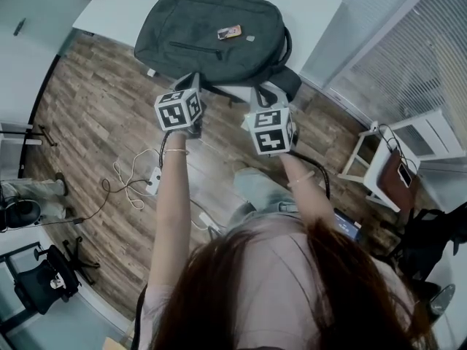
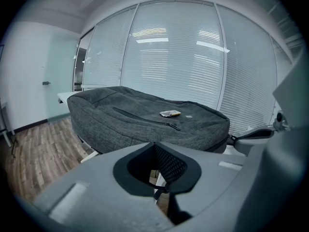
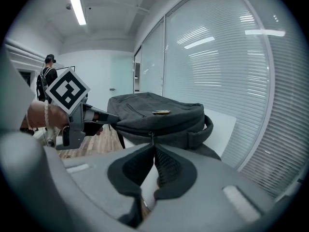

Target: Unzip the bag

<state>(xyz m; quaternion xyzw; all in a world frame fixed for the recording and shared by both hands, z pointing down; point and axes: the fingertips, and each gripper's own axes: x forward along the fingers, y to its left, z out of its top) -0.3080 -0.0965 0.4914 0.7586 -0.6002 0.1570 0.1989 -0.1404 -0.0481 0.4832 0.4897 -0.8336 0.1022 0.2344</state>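
A dark grey backpack (image 1: 211, 35) lies flat on a white table (image 1: 310, 9), with a small orange packet (image 1: 229, 32) on top. Its front pocket zipper (image 2: 145, 117) runs closed across the fabric. My left gripper (image 1: 191, 80) hovers at the bag's near edge, shut with nothing between its jaws (image 2: 155, 145). To its right, my right gripper (image 1: 266, 93) also reads as shut (image 3: 154, 146). Its tips point at the bag's side, just below a hanging zip pull (image 3: 151, 138). The right gripper view also shows the left gripper (image 3: 108, 116) at the bag's left corner.
A wood floor (image 1: 95, 108) with a power strip and loose cables (image 1: 135, 181) lies below the table. A white stand holding a brown bag (image 1: 398, 173) is at the right, an office chair (image 1: 44, 275) at the lower left. Glass walls with blinds (image 2: 174, 57) stand behind the table.
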